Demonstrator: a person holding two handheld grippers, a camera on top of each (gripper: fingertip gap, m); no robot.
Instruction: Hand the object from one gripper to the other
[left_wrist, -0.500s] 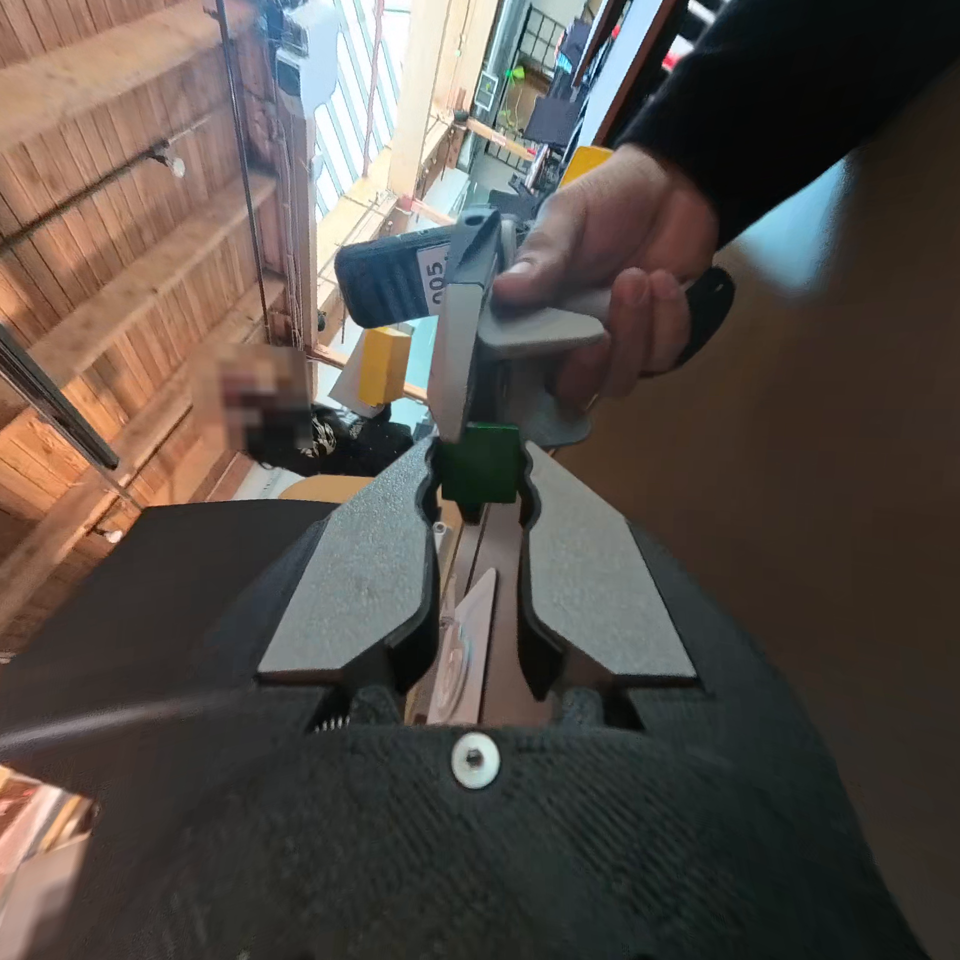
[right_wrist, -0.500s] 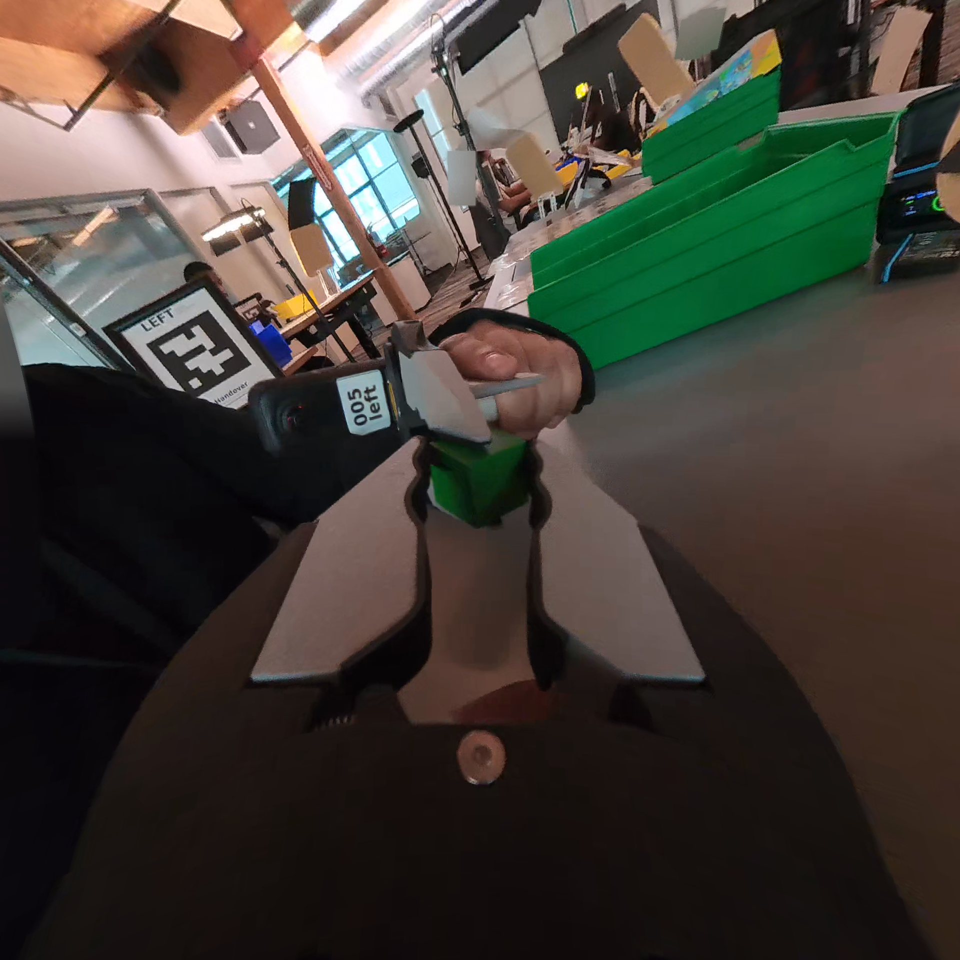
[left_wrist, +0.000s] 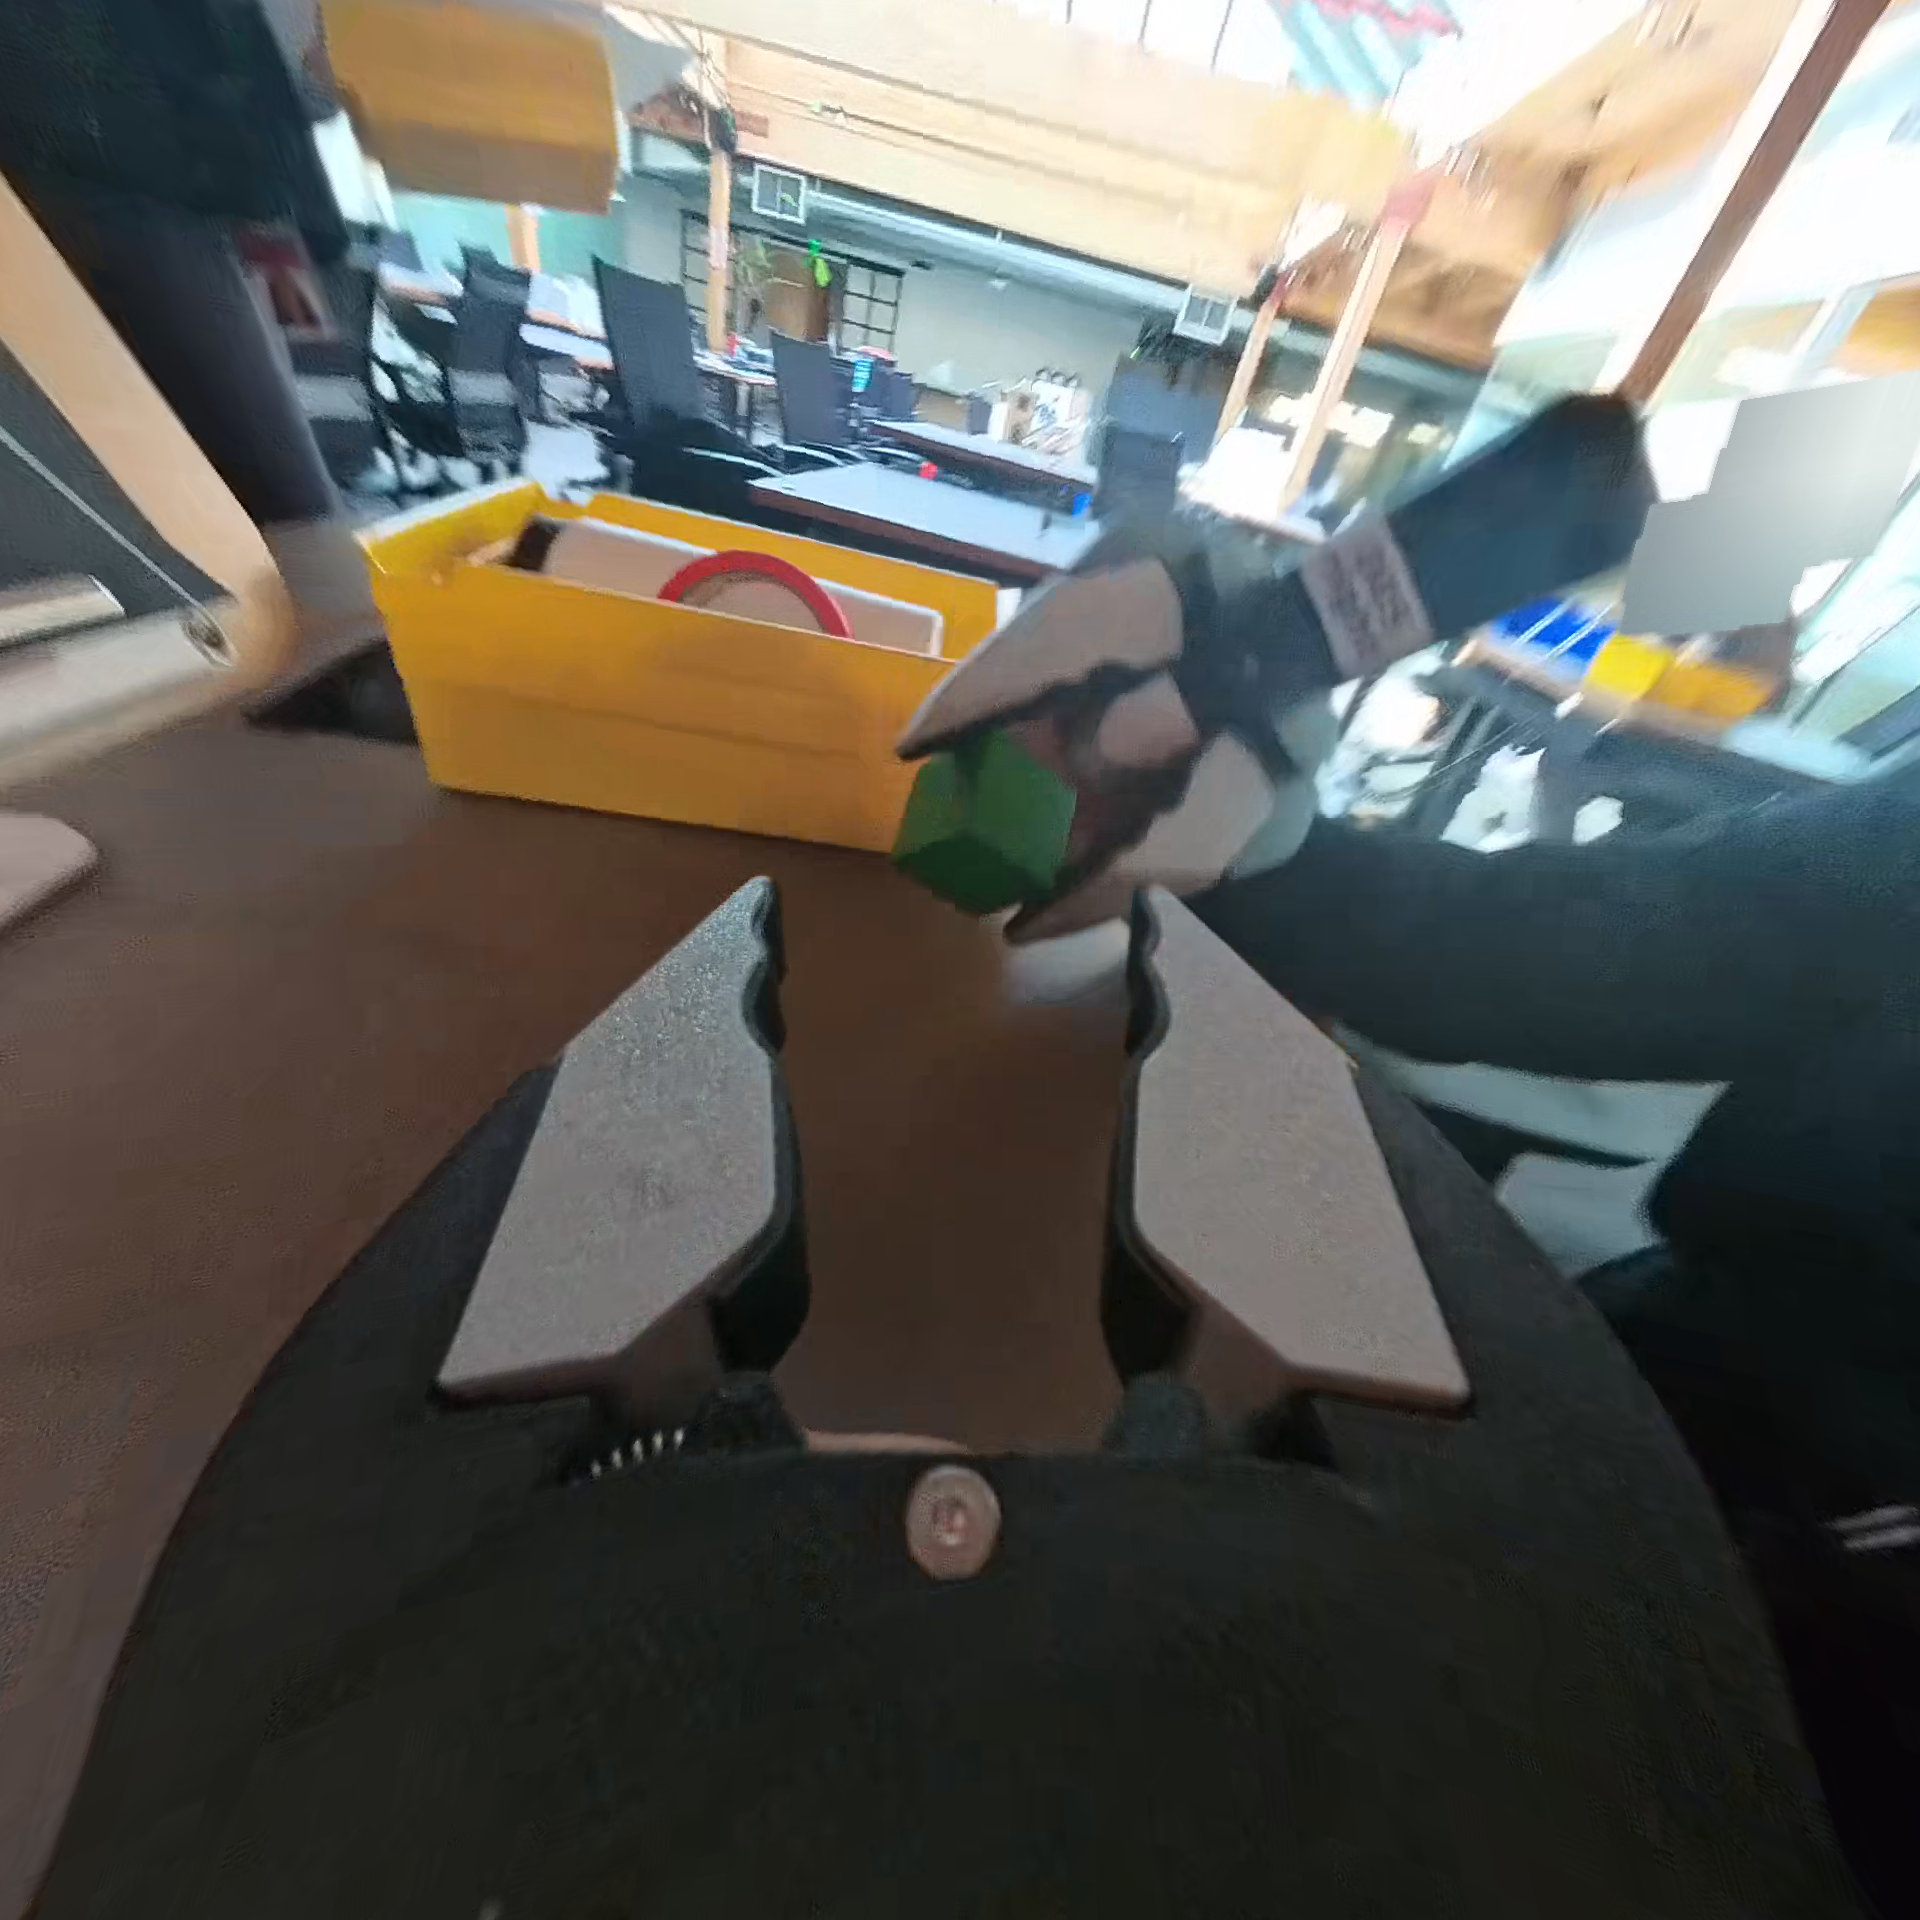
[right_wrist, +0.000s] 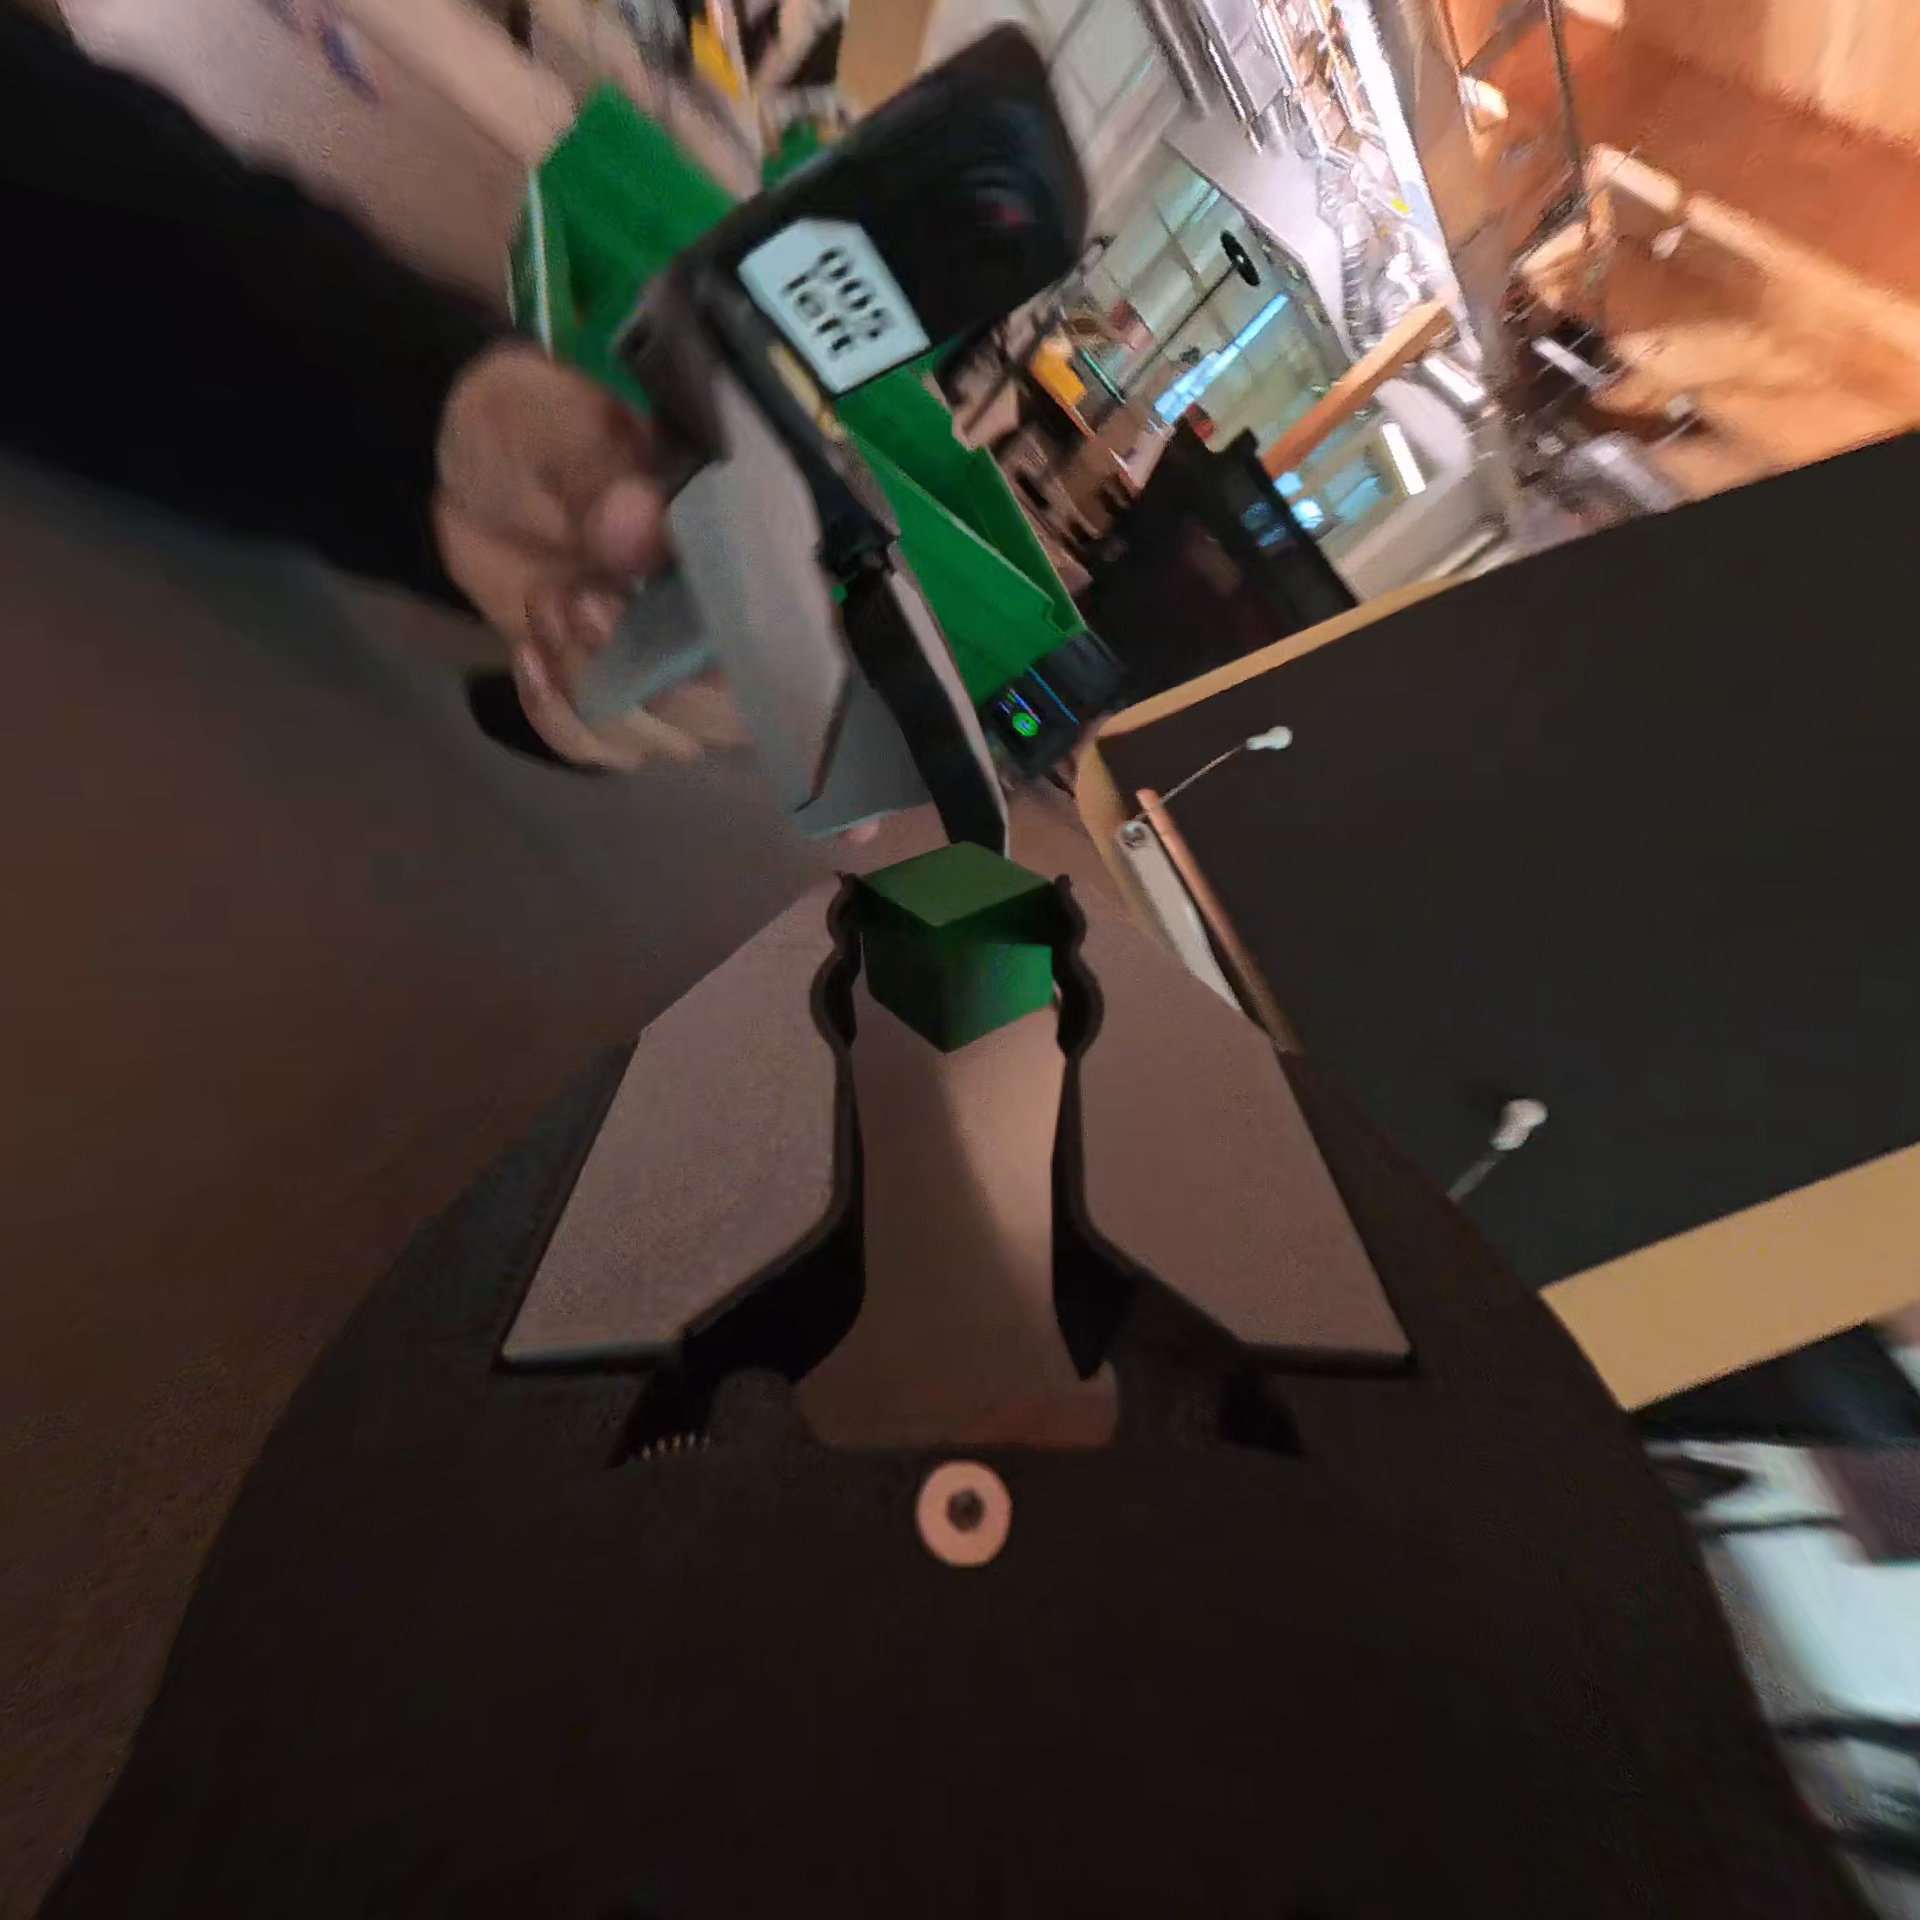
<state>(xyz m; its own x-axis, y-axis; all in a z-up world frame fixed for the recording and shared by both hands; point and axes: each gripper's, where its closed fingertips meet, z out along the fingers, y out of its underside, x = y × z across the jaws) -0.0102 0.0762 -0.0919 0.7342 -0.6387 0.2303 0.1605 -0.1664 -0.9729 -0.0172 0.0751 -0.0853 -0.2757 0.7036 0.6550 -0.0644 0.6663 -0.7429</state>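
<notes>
The right gripper (right_wrist: 956, 961) clamped the green cube (right_wrist: 954, 940); the left gripper (left_wrist: 951, 935) gaped empty. Farther off, a yellow bin (left_wrist: 644, 707) held red tape (left_wrist: 756, 584).

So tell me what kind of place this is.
Probably an open-plan office or lab workspace: black office chairs at long desks, a yellow plastic storage bin and green plastic trays on the worktable.

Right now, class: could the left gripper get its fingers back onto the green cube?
Probably yes. The left gripper is open and empty, and the green cube, clamped in the right gripper, sits just beyond its fingertips with nothing between them.
</notes>
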